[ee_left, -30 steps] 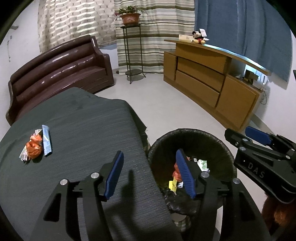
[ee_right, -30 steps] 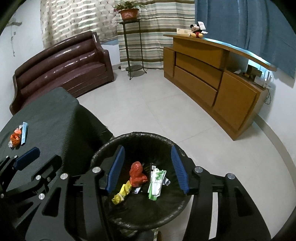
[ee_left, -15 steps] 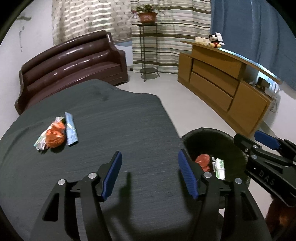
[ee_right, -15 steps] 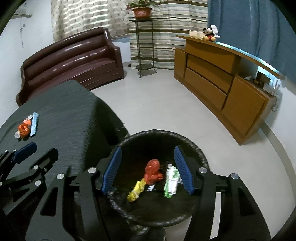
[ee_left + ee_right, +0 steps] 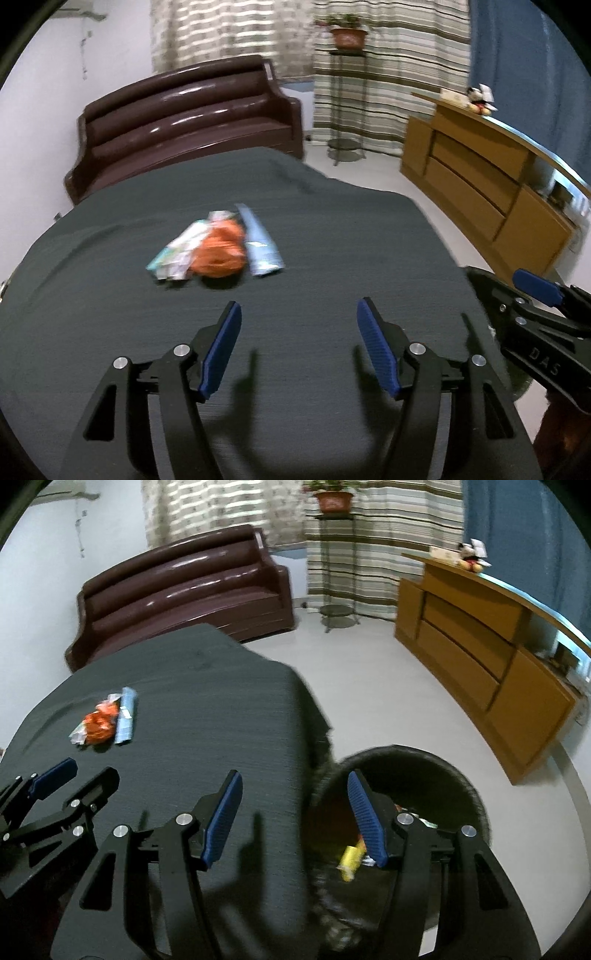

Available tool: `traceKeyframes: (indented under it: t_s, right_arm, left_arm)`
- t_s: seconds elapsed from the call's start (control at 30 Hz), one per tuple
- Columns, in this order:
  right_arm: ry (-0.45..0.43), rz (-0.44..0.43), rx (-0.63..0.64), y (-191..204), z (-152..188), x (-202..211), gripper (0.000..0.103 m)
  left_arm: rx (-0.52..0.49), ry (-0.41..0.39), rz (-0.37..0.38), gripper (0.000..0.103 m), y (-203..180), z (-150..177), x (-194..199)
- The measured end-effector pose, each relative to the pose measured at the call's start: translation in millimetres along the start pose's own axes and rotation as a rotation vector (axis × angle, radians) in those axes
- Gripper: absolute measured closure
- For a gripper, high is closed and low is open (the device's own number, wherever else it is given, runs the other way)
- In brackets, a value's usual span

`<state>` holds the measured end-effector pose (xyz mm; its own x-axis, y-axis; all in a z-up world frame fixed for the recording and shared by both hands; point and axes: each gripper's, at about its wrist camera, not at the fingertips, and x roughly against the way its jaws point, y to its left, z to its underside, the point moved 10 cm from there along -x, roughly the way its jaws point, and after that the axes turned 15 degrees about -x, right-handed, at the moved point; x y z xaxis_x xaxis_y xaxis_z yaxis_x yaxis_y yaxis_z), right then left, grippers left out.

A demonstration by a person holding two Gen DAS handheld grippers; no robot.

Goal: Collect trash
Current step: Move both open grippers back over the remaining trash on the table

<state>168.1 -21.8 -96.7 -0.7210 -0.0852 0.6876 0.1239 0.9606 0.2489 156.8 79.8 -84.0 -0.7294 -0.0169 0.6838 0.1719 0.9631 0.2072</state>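
A small pile of trash lies on the dark grey table (image 5: 332, 258): an orange crumpled wrapper (image 5: 220, 249), a white-green wrapper (image 5: 177, 253) on its left and a light blue packet (image 5: 260, 243) on its right. The pile also shows in the right wrist view (image 5: 105, 722). My left gripper (image 5: 299, 350) is open and empty, above the table, short of the pile. My right gripper (image 5: 293, 819) is open and empty, over the table edge and the black bin (image 5: 436, 775), which holds a yellow wrapper (image 5: 351, 856). The right gripper also shows in the left wrist view (image 5: 535, 314).
A brown sofa (image 5: 184, 114) stands behind the table. A wooden sideboard (image 5: 480, 177) runs along the right wall. A plant stand (image 5: 345, 92) is at the back by the curtains. Pale floor (image 5: 369, 690) lies between table and sideboard.
Both grippers have swung left, from over the bin toward the table. The trash pile is now nearer and more central in the left wrist view. Both stay open.
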Motion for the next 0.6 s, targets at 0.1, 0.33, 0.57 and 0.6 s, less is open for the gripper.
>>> traceKeyframes:
  t_s: [0.1,0.33,0.57,0.6]
  right_arm:
    - [0.012,-0.030,0.029,27.3,1.3,-6.3,0.045]
    - [0.042,-0.095,0.095,90.3,5.0,-21.4,0.045]
    - [0.082,-0.127,0.165,137.6,13.8,-39.9,0.045]
    - [0.090,-0.128,0.174,140.9,15.1,-42.3,0.045]
  left_arm:
    - [0.038,0.012,-0.031,0.039,25.6,7.2,-1.0]
    - [0.105,0.043,-0.091,0.039,79.6,28.8,-4.0]
    - [0.167,0.069,-0.125,0.038,117.5,43.2,-6.8]
    - [0.174,0.072,-0.126,0.038,121.4,44.3,-7.7]
